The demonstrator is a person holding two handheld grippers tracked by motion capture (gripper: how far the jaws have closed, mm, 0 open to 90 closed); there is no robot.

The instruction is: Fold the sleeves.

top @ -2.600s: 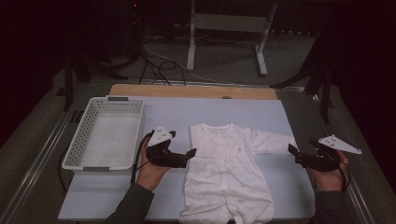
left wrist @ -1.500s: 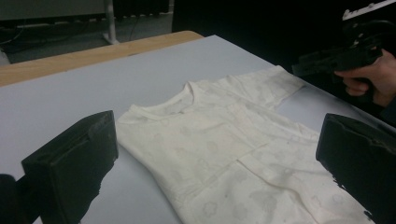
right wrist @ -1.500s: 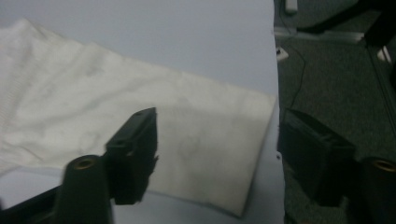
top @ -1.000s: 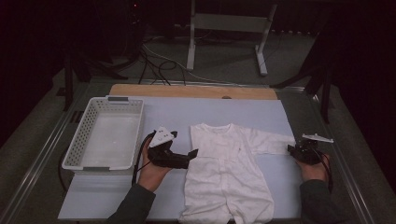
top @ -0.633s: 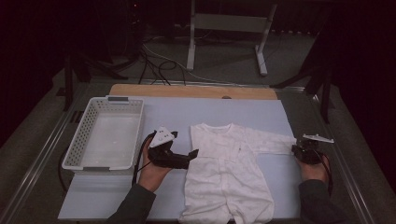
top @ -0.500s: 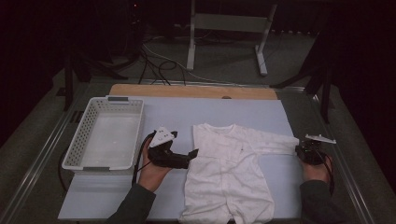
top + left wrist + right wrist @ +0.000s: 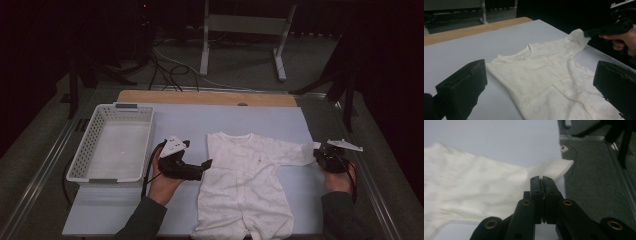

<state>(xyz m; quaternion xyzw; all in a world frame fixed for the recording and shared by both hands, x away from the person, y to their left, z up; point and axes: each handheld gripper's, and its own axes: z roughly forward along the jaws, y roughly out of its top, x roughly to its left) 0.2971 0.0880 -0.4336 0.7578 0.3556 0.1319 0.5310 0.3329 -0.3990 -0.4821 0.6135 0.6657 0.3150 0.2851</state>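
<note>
Broad pale surface (image 7: 180, 220) under everything, a strip of bare wood along its far edge. White slotted basket (image 7: 85, 160) at the left side of that surface, nothing inside. White baby romper (image 7: 245, 185) spread flat at the middle, neck toward the far edge, legs reaching the near edge, faint printed pattern visible in the left gripper view (image 7: 544, 82). One sleeve stretched out straight toward the right edge of the surface, its cuff lifted a little off the sheet.

Left gripper (image 7: 205, 165) low over the surface just beside the romper's left shoulder, held in a hand (image 7: 162, 180) in a dark sleeve, grey plate on top, cable looping under the wrist. Released: both black jaws spread wide in the left gripper view, romper lying between them farther off, nothing clasped.

Right gripper (image 7: 318, 155) at the right edge of the surface, held from below by the other hand (image 7: 340, 180). Clenched on the sleeve's end: in the right gripper view (image 7: 541, 181) jaws pressed together with white cloth pinched between them, cuff corner poking out past the tips over the surface's edge, grey floor beyond.
</note>
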